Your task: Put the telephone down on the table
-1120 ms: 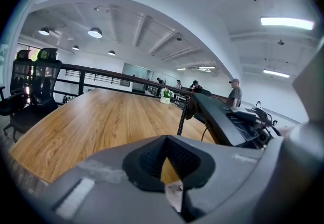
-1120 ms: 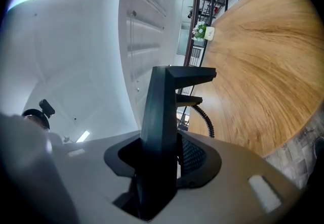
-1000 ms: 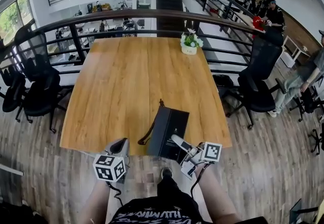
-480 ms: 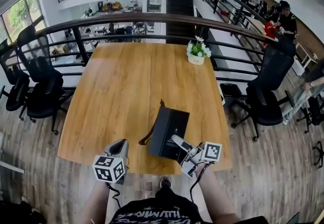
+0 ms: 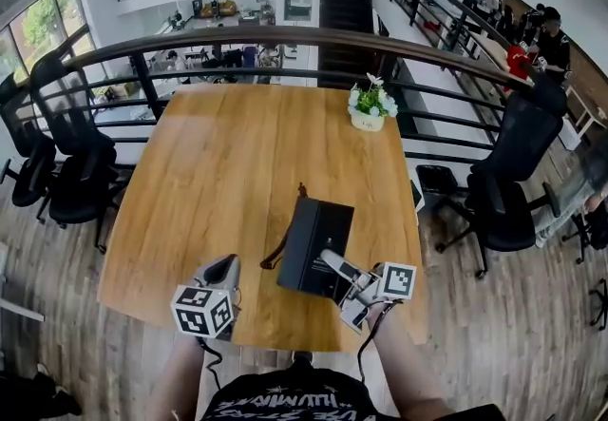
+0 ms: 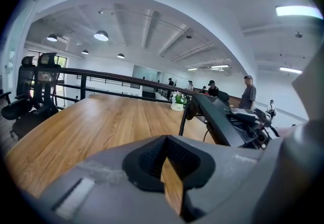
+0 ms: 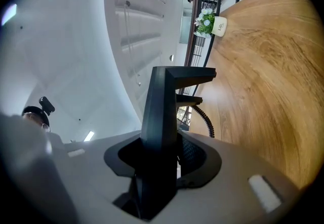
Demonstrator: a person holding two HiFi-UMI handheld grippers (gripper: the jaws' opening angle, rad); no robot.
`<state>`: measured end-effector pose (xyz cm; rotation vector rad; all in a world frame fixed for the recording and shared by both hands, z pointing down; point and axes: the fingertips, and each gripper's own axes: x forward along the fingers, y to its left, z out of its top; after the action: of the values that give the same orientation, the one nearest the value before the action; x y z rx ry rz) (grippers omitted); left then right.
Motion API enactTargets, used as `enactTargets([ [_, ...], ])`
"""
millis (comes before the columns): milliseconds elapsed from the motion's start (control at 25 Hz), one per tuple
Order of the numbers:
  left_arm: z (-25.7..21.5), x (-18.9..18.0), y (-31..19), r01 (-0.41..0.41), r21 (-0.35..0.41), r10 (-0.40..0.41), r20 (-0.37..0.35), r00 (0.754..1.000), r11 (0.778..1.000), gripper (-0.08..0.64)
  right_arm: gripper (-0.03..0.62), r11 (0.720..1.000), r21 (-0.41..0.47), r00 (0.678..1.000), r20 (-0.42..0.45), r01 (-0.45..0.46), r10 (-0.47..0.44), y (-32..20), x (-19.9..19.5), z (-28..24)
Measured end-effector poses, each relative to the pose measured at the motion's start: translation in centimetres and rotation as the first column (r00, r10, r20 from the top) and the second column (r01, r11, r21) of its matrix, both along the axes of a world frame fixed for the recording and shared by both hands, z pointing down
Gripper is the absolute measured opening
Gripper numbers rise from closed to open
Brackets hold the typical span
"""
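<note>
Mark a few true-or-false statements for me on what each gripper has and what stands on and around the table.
1. The right gripper is clamped on the black telephone. True.
2. The left gripper holds the telephone's coiled cord. False: nothing is between its jaws.
3. A potted plant stands near the far edge of the wooden table, by the railing. True.
4. Black office chairs stand only at the table's left. False: there are chairs at the left and one at the right too.
</note>
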<state>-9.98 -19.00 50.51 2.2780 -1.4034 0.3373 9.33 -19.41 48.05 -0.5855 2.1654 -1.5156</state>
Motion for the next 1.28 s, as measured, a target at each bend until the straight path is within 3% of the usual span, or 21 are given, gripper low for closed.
enactTargets([
  [280,-0.5,2.9,-3.9,0.020,0.019,-0.020,0.009,1.000,1.000,0.002,0.167,1.000,-0.001,0.999,-0.016,0.029,-0.029,-3.9,2.8,0.8],
  [680,-2.3,3.8,-6.3,0.016,0.050,-0.017,0.014,1.000,0.999,0.002,0.167,1.000,-0.014,0.999,-0.025,0.019,-0.020,-6.7,4.2,1.0],
  [1280,-1.4,4.3,-14.4,-0.072,0.050,0.072,0.012,0.997,0.996,0.002,0.167,0.999,-0.040,0.997,-0.072,-0.022,0.019,-13.9,4.0,3.1],
])
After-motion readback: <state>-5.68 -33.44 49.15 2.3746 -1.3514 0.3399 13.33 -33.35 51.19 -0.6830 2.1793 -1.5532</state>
